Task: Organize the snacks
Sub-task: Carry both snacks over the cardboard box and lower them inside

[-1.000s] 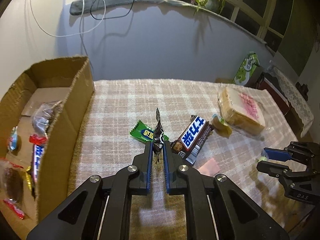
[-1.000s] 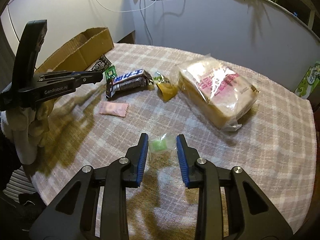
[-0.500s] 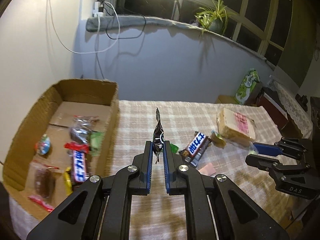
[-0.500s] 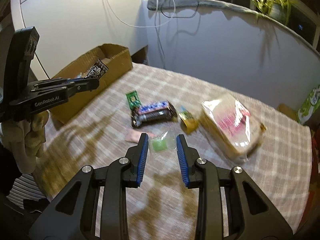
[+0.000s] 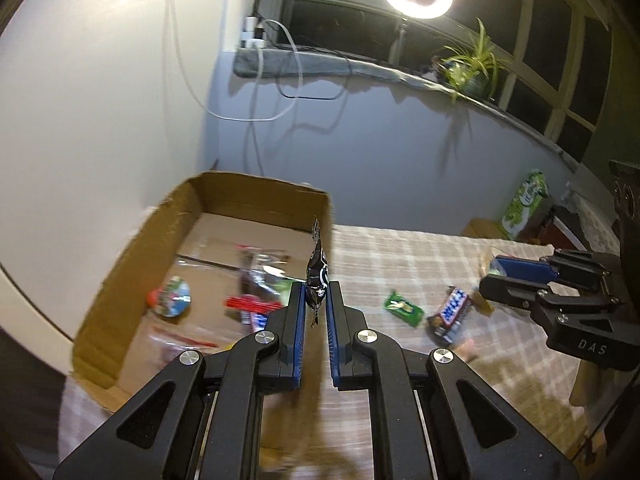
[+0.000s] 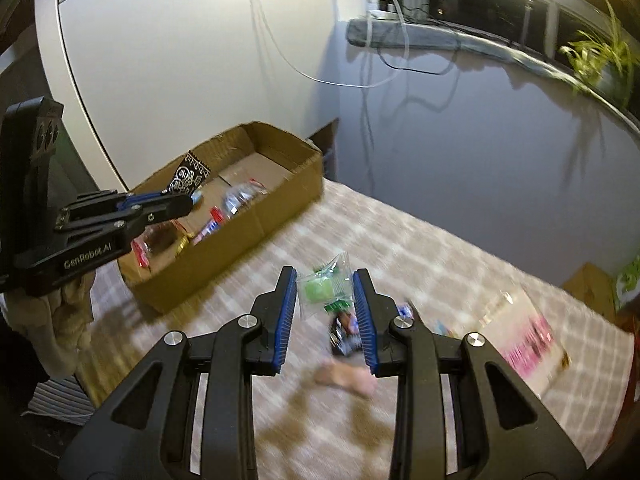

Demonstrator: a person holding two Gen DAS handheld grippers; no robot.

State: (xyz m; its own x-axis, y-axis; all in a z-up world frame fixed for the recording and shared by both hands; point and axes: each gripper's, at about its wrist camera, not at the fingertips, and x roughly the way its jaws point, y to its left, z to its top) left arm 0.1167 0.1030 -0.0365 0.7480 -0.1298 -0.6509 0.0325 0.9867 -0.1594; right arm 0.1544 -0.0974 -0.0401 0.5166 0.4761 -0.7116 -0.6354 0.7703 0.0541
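In the left wrist view the left gripper (image 5: 316,300) fills the lower middle of the frame, its blue pads pinching a black patterned sachet (image 5: 317,276) by its lower end, so the sachet stands upright above the fingertips, its top crossing the near right corner of the cardboard box (image 5: 132,264). The box lies in the middle left, open at the top, with blurred wrappers on its floor and bare cardboard toward its far wall. Right of the fingers on the checked tablecloth (image 5: 400,256) lie a green packet (image 5: 403,308) and a dark chocolate bar (image 5: 450,314), just apart. In the right wrist view the right gripper (image 6: 326,292) sits low centre, its jaws closed on a clear packet with a green sweet (image 6: 322,290), held between the pads near the tips. Behind it, open cloth runs to the box in the upper left, with the bagged bread (image 6: 524,332) blurred at the right edge.
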